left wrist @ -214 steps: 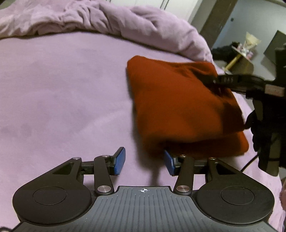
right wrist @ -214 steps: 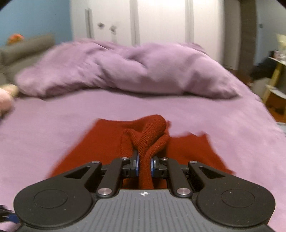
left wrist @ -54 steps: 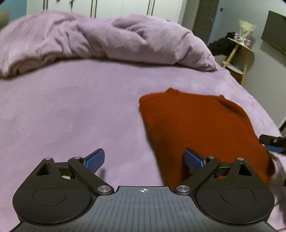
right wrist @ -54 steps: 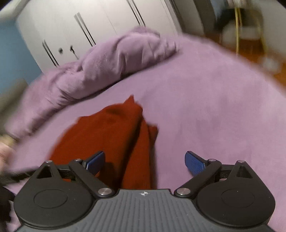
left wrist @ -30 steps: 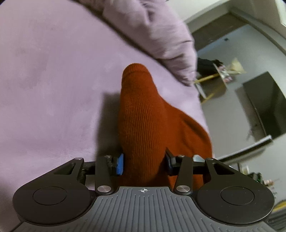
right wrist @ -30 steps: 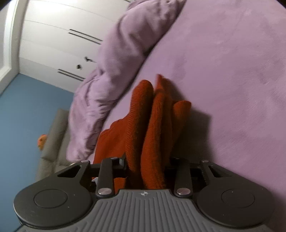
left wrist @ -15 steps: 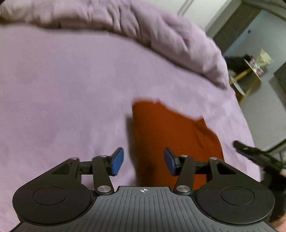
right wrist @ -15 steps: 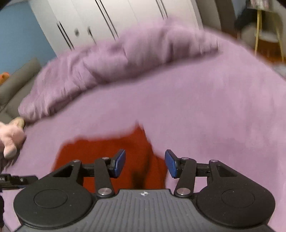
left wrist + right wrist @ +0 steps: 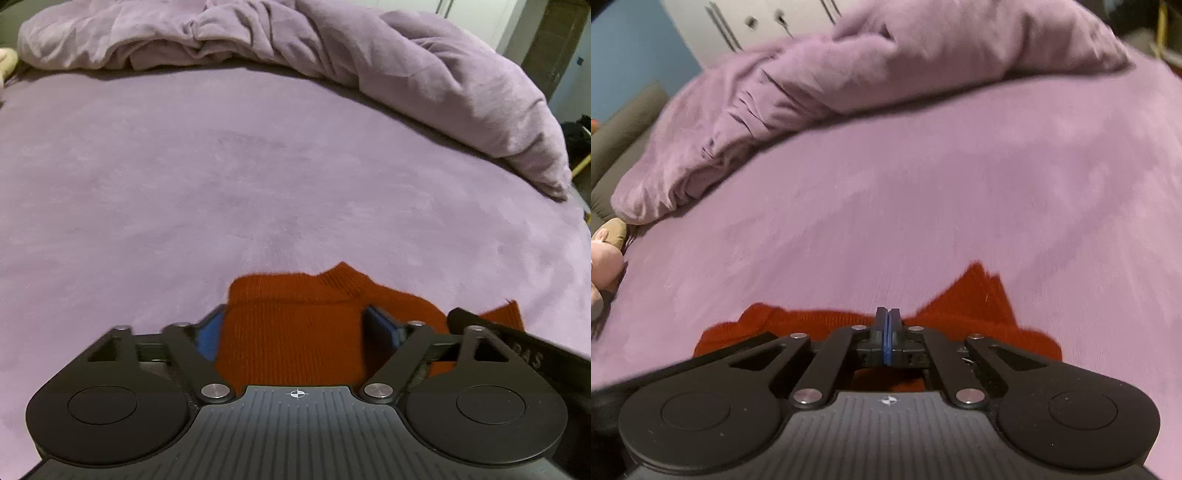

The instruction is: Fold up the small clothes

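Claws angled down over red sweater [image 9: 295,332]: left claw [image 9: 295,334] just widened, astride it; right claw [image 9: 888,341] closed, empty.

Left gripper [image 9: 295,332] tilted down, jaws just opened wide – right gripper [image 9: 888,336] pads pressed together, empty

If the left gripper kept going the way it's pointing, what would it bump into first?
Most likely the red sweater: it lies right between the open left gripper fingers. Beyond it is only the purple bed.

You are wielding two matte black ribbed plastic grippers, left gripper [image 9: 295,332] and right gripper [image 9: 888,341], showing silver pivot screws and blue pads [image 9: 208,338].
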`<state>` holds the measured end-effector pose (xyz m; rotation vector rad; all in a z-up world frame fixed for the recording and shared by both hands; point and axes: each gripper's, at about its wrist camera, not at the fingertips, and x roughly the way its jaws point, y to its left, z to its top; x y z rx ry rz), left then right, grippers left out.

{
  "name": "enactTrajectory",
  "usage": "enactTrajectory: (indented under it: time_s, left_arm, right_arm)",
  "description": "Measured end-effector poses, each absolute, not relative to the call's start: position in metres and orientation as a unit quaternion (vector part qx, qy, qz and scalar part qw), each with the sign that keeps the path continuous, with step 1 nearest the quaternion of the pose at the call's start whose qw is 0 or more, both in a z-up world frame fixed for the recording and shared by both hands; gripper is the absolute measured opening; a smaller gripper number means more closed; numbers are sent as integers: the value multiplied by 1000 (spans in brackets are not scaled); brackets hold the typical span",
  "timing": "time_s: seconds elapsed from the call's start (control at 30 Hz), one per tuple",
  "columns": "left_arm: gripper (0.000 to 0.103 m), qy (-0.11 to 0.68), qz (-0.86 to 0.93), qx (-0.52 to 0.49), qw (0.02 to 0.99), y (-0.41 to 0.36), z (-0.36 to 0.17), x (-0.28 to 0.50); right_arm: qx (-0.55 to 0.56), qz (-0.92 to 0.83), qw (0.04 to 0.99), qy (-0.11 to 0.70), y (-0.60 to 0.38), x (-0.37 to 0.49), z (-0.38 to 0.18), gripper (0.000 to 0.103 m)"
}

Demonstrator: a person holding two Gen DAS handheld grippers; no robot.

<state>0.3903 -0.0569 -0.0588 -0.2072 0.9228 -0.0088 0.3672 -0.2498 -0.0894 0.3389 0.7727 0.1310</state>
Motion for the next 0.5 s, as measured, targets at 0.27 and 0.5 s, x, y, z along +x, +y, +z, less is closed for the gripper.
enactTrajectory:
  time_s: [0.27, 0.5]
  left_arm:
    - [88, 438, -42, -106, 891, -40, -48, 353]
    - [87, 393, -83, -80, 912, -6, -21, 193]
  right_arm:
    - [276, 87, 897, 334, -278, 330, -91, 0]
    - [375, 76, 880, 280, -337, 149, -92, 18]
